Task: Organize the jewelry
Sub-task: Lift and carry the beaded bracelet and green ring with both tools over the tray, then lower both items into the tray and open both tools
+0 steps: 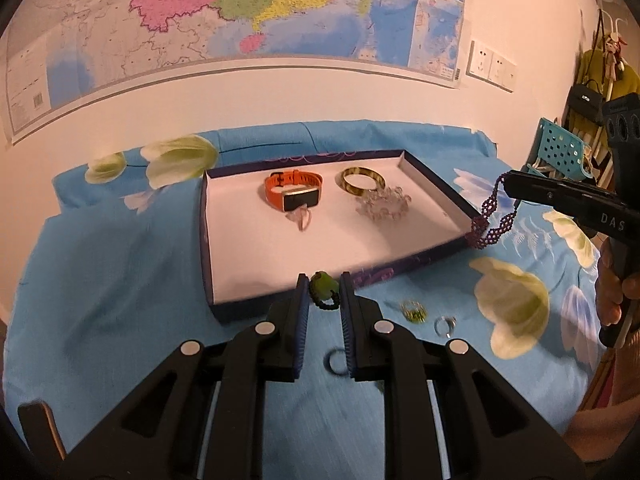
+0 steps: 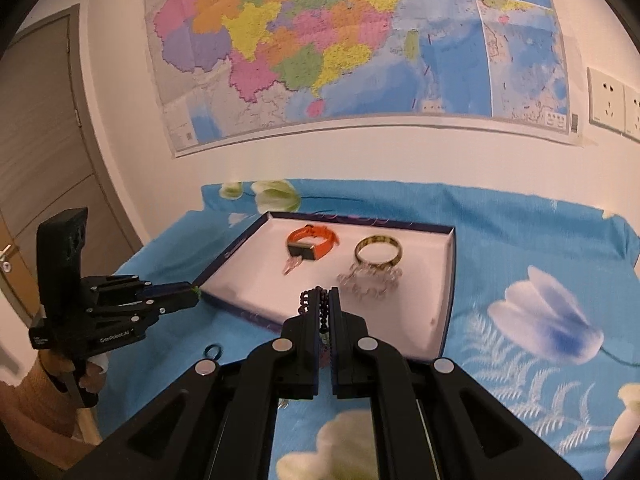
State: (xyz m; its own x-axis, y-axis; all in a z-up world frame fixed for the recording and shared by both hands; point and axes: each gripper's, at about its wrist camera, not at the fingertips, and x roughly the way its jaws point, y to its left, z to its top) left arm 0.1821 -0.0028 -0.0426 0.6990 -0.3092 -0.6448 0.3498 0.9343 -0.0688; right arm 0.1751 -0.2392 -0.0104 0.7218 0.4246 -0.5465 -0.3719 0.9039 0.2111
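Transfer step under way: left claw pinches green bead charm at tray near rim; right claw pressed onto purple beaded bracelet dangling beside the right edge. Next: carry both over the rim, then release.

We see a shallow rectangular tray with dark blue walls and a white floor, lying on the blue floral cloth. On its floor, toward the far side, an orange smartwatch rests with its strap looped shut; a small clear piece lies against its near edge. Beside it lies a gold bangle, flat, touching a clear crystal bracelet. A purple beaded bracelet hangs above the tray's right corner. A green bead on a black cord is held above the near wall. Outside the tray, three rings lie on the cloth: gold, silver and dark.
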